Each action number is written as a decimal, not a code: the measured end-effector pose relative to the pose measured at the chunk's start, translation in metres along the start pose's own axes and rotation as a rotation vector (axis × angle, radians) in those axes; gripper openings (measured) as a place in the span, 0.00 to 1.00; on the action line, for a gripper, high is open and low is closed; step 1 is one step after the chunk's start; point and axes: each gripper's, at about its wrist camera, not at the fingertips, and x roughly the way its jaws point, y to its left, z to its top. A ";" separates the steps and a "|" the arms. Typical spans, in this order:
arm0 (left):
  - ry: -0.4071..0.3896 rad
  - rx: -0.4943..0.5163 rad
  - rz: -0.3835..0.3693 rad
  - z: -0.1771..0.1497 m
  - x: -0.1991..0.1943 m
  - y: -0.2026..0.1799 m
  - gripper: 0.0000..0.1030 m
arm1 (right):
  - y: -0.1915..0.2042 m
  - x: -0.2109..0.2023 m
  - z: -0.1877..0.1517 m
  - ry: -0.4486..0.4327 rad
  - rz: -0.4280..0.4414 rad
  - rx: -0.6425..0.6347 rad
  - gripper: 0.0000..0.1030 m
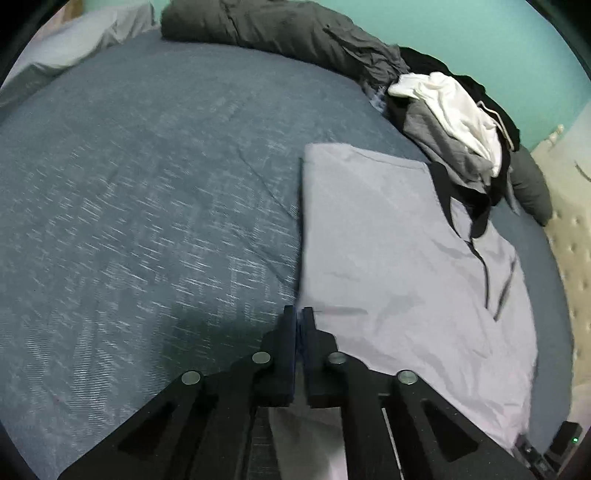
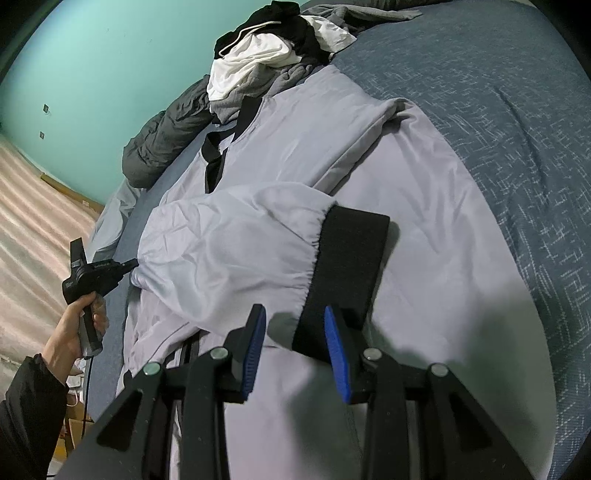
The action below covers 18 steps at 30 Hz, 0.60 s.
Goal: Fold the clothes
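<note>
- The near hem of the lilac jacket point(image 1: 399, 251) is cut off behind the left gripper point(image 1: 299, 314) in the left wrist view, so the spot where the jaws meet the cloth is hard to make out.
- The left gripper's jaws are seen pressed together at the jacket's left edge; whether a fold of fabric is pinched between them cannot be told there. In the right wrist view the left gripper point(image 2: 130, 263) sits at the end of a bunched, lifted fold of the jacket, but the contact is too small to confirm.
- The left hand point(image 2: 75, 325) is seen around the gripper's handle, with a dark sleeve point(image 2: 29, 406) cut off by the frame edge.
- The right gripper point(image 2: 295, 317) hovers with its jaws partly apart, blue pads showing, just before the black elastic cuff point(image 2: 347, 273); nothing is pressed between them.
- The jacket lies on the blue bedspread point(image 1: 147, 203), its long axis running from near to far, the black collar trim point(image 2: 214, 158) at the far end.
- A pile of clothes point(image 1: 454, 122) in white, grey and black touches the jacket's far end; a dark grey rolled blanket point(image 1: 277, 29) lies along the far edge of the bed.
- Wide open bedspread lies to the left of the jacket in the left wrist view.
- The bed's edge runs close along the jacket's other side.
</note>
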 end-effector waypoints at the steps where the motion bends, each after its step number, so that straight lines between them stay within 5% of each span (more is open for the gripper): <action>1: 0.000 -0.009 -0.014 0.000 -0.003 0.002 0.05 | -0.001 0.000 0.000 -0.001 -0.002 0.003 0.32; 7: 0.020 0.010 -0.069 -0.009 -0.009 0.005 0.18 | -0.003 -0.002 0.001 -0.007 -0.006 0.008 0.32; 12: 0.060 0.058 -0.053 -0.022 -0.003 0.004 0.20 | 0.001 -0.009 0.003 -0.033 -0.021 -0.007 0.32; 18: -0.034 -0.009 0.005 -0.020 -0.022 0.018 0.19 | -0.002 -0.008 0.003 -0.030 -0.023 -0.002 0.32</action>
